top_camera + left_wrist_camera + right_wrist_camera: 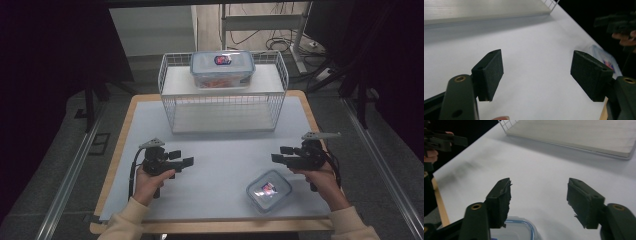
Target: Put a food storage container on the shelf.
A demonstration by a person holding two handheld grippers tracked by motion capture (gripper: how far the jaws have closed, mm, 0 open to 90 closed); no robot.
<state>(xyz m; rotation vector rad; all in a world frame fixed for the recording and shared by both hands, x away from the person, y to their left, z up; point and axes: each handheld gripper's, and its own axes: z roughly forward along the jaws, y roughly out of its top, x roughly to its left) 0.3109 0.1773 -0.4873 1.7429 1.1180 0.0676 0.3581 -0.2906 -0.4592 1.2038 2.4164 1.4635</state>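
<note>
Left gripper [186, 163] sits lower left of the high view, jaws wide, nothing between them. Right gripper [276, 158] sits right of centre, jaws also wide and empty. Small clear plastic container with blue-rimmed lid [269, 190] lies on the white table mat [220, 165], lower right, just beside the right hand [324, 181]. Larger lidded clear container [222, 68] rests on the white wire rack [223, 95], top centre.

Pretty clearly a lab or recording setup rather than a home: a wood-edged counter with a pale grey mat [220, 165] sits between dark curtains [55, 45], with metal floor rails [70, 180] alongside and loose cables [260, 37] trailing behind.
</note>
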